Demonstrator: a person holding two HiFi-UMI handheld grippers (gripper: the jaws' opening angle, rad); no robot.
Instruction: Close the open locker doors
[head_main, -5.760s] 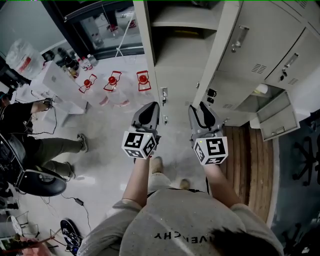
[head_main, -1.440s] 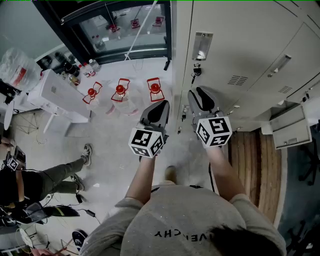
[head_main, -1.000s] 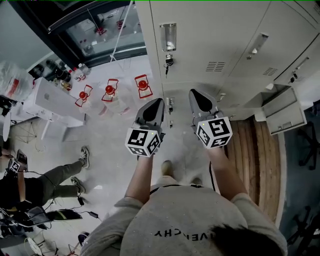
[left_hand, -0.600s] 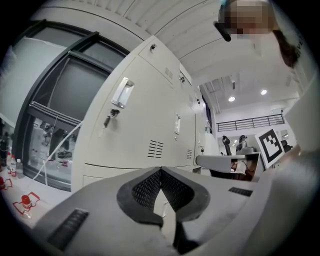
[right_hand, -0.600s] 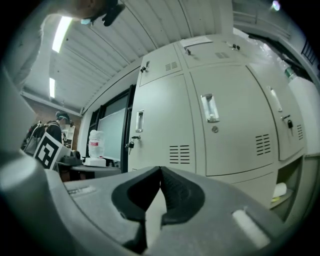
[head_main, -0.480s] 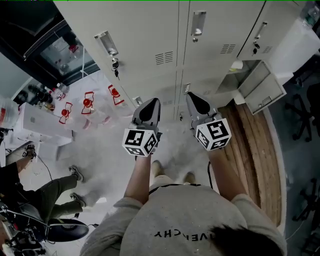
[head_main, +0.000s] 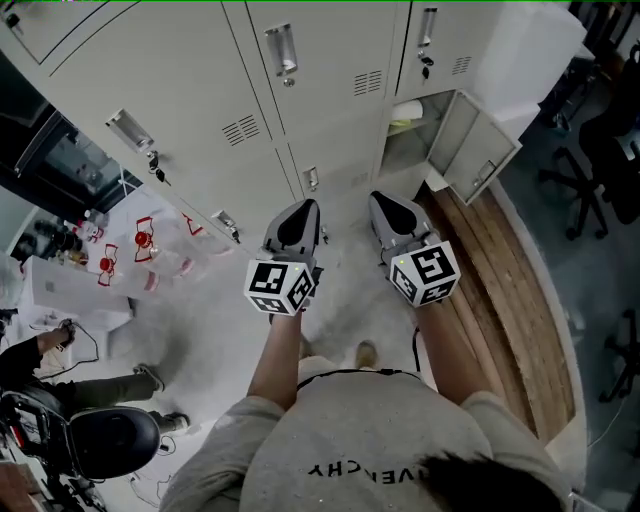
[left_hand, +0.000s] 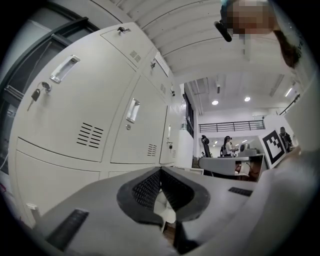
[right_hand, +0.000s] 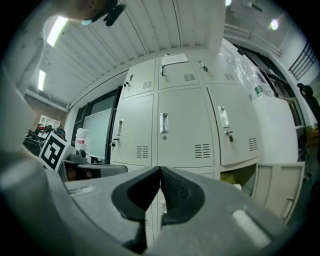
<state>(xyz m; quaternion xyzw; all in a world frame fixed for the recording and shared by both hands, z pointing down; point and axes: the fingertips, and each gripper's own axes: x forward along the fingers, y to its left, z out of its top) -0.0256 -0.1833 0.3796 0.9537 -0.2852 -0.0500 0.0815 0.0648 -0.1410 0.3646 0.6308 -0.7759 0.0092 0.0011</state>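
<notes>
We see both grippers held side by side in the middle of the head view, pointing at the bank of lockers (head_main: 200, 90) that fills the upper part of the frame. The left gripper (head_main: 298, 210) has its fingers pressed together at the tips, with nothing between them, as its own view shows. The right gripper (head_main: 385, 203) is the same: fingers closed tip to tip and empty, aimed at the shut doors in the middle of the bank. Neither gripper touches a locker. Most doors we can see are closed, with their handles and vents facing us. The one open locker door (head_main: 478, 150) is in the upper right of the head view, up and to the right of the right gripper and apart from it; it stands swung out to the right of its low compartment (head_main: 405, 150). Inside lies something pale and yellowish (head_main: 405, 112) that we cannot identify. In the right gripper view that door shows at the lower right edge. A strip of wooden floor (head_main: 500, 300) runs down the right side below the open door. At the left edge stand bottles with red caps (head_main: 140, 240), and a seated person's legs (head_main: 100, 385) show at the lower left.
</notes>
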